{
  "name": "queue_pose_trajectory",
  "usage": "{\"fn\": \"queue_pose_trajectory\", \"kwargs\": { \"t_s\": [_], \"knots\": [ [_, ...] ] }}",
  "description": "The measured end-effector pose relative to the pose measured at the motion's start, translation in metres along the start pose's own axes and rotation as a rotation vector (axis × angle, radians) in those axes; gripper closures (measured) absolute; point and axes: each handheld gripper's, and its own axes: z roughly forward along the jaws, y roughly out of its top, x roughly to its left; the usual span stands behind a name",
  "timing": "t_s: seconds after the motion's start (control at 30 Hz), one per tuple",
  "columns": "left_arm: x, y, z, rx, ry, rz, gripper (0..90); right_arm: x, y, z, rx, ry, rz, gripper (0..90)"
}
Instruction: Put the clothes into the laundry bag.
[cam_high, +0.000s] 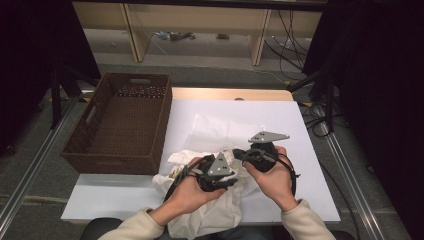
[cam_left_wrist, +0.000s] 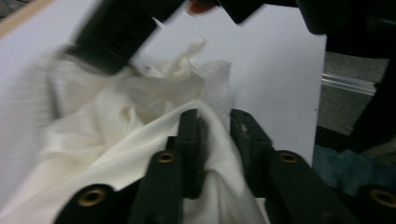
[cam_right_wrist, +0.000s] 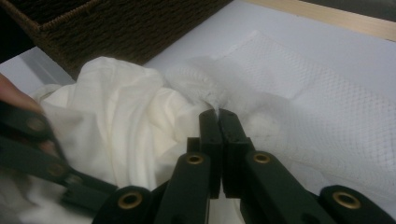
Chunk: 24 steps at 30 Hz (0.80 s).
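- The white cloth (cam_high: 210, 200) lies crumpled at the lower middle of the high view, on the near part of the white table (cam_high: 300, 130), with one end hanging over the near edge between the person's forearms.
- A flatter, waffle-textured part of the cloth spreads toward the middle of the table, seen at the right of the right gripper view (cam_right_wrist: 299, 93).
- The left gripper (cam_left_wrist: 215, 126) has its jaws a narrow way apart, with a fold of the cloth lying between them; the pads do not clearly press on it.
- In the high view the left gripper (cam_high: 217, 175) sits over the cloth heap, just left of the other one.
- The right gripper (cam_right_wrist: 218, 114) has its jaws closed flat together, and a pinch of the textured cloth sits at their tips.
- In the high view the right gripper (cam_high: 260, 152) is at centre right, close beside the left.
- The brown woven basket (cam_high: 100, 150) stands at the left of the table, its near corner just beside the cloth; nothing is visible inside it.
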Motion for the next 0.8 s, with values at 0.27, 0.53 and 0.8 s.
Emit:
{"fn": "queue_pose_trajectory", "kwargs": {
  "t_s": [0.27, 0.53, 0.8],
  "knots": [
    [0.004, 0.026, -0.05, -0.094, 0.019, -0.025, 43.9, 0.0, 0.001, -0.001, 0.001, -0.003, -0.01, 90.0],
    [0.052, 0.002, -0.04, -0.02, 0.121, -0.149, 39.1, 0.001, 0.001, 0.001, 0.001, 0.0, -0.019, 90.0],
    [0.073, -0.023, 0.004, 0.138, 0.056, -0.276, 36.9, 0.0, 0.0, 0.003, 0.007, 0.019, -0.017, 90.0]
  ]
}}
